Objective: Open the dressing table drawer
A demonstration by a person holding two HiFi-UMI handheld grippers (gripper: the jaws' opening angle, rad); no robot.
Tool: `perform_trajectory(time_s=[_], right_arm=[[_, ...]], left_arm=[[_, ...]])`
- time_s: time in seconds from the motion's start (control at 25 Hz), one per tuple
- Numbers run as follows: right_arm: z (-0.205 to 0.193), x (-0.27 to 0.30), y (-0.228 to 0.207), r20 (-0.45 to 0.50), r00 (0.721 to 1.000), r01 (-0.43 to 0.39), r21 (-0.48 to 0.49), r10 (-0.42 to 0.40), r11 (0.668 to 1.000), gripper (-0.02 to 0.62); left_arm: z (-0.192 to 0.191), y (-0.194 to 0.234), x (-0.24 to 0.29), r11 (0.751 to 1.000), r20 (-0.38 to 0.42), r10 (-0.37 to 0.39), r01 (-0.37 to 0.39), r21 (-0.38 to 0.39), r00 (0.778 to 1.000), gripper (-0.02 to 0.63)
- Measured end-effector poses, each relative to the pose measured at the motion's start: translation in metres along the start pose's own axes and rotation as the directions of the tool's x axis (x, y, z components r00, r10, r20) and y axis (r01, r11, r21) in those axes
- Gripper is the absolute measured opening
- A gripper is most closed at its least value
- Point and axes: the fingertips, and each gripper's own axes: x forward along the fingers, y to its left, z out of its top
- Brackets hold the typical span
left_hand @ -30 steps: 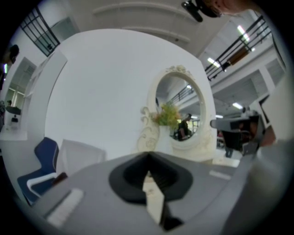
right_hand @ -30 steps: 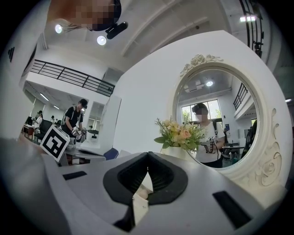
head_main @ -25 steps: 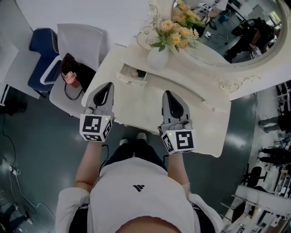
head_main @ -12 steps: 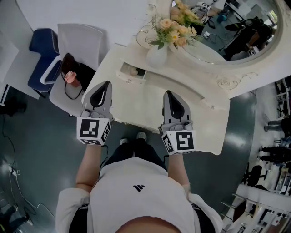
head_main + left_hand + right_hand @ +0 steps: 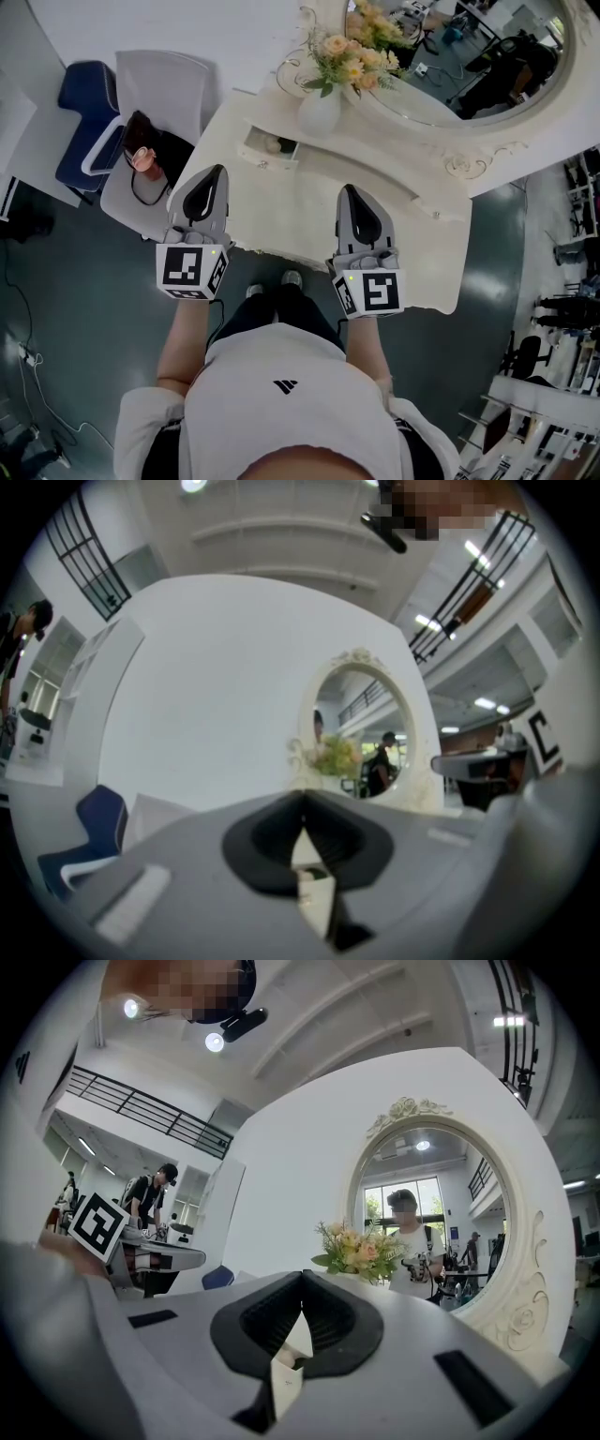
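The cream dressing table (image 5: 309, 202) lies ahead of me in the head view. Its small drawer (image 5: 270, 148) at the back left stands pulled out, with small items showing inside. My left gripper (image 5: 217, 170) hovers over the table's front left edge, jaws shut and empty, well short of the drawer. My right gripper (image 5: 348, 190) hangs over the front middle, also shut with nothing in it. In the left gripper view the left gripper (image 5: 302, 803) points level toward the mirror (image 5: 361, 728). In the right gripper view the right gripper (image 5: 302, 1279) faces the flowers (image 5: 361, 1251).
A white vase of flowers (image 5: 319, 105) stands beside the drawer, before the oval mirror (image 5: 459, 56). Left of the table is a white chair (image 5: 173, 89) with a dark bag (image 5: 155, 155), and a blue chair (image 5: 80, 122) beyond it. Cables (image 5: 28, 375) lie on the floor.
My left gripper has risen a little toward the head camera, so its marker cube looks bigger. The right gripper has stayed put. The drawer is unchanged.
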Motion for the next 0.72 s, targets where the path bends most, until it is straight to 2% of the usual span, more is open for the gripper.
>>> perform_trajectory(time_s=[0.72], right_arm=[[0.014, -0.004, 0.011, 0.018, 1.000, 0.004, -0.008, -0.004, 1.000, -0.012]], left_arm=[[0.010, -0.002, -0.008, 1.000, 0.014, -0.024, 0.024, -0.009, 1.000, 0.009]])
